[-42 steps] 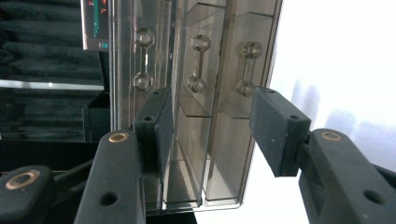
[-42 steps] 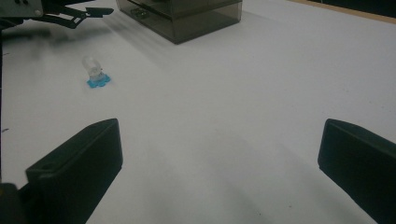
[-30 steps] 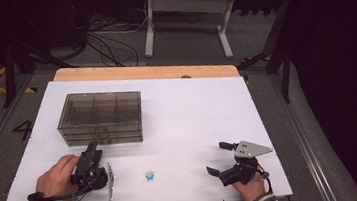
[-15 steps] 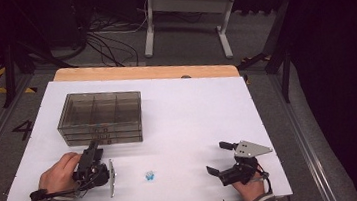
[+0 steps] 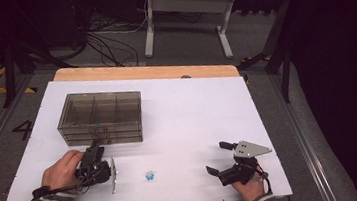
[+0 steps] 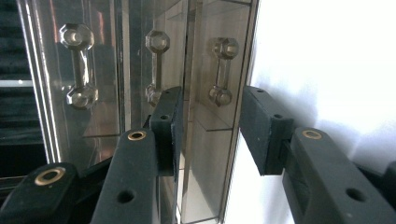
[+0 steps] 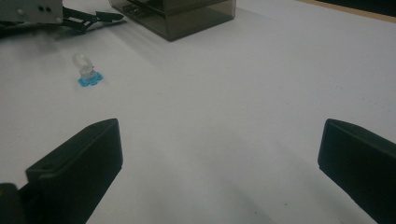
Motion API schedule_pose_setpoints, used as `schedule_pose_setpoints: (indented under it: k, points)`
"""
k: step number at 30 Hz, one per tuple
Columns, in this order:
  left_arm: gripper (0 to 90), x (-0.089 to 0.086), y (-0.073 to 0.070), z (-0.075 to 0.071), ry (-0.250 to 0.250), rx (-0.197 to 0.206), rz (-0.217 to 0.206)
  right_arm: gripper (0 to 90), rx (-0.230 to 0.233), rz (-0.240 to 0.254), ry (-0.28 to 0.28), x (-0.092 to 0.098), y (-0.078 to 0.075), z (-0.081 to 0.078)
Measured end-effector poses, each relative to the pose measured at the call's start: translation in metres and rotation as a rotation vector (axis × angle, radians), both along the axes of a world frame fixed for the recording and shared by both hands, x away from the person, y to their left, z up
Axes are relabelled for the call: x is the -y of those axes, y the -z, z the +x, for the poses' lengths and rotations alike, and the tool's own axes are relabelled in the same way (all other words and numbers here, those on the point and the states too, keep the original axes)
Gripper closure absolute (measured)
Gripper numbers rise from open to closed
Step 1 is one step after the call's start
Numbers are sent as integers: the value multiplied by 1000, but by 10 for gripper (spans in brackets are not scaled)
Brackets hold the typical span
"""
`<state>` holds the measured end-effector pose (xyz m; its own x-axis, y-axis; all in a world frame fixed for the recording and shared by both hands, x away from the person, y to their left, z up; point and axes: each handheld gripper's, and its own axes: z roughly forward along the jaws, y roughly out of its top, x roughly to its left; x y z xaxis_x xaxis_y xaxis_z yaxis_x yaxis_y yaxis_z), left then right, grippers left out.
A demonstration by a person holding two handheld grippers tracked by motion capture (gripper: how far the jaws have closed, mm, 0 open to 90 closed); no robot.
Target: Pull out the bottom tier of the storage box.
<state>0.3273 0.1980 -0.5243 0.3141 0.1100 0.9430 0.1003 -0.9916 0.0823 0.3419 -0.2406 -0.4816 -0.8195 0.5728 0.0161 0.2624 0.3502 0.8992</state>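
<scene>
As its jaws close, the left hand-held gripper (image 6: pixel 208 135) straddles a drawer handle (image 6: pixel 221 70).

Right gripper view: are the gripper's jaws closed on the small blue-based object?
No. The right gripper stands wide open, and the small blue-based object sits apart on the white table.

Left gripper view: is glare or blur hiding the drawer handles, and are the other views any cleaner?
Left gripper view: handles readable through smoky plastic, streaky reflections on the drawer fronts, table blown out white. Right gripper view: soft and dim, small blue-based piece slightly blurred. High view: evenly lit table, surroundings dark, drawer box clear.
</scene>
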Motion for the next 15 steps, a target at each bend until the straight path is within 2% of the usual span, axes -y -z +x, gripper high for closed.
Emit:
schedule_pose_setpoints:
  k: [4,5,15]
  points:
    - [634,0,2,1,6,-5,3,5,0,-4,0,-1,0,0]
    - [634,0,1,2,9,-4,19,5,0,-4,0,-1,0,0]
    - [711,0,3,5,4,-14,29,6,-2,-6,-3,-1,0,0]
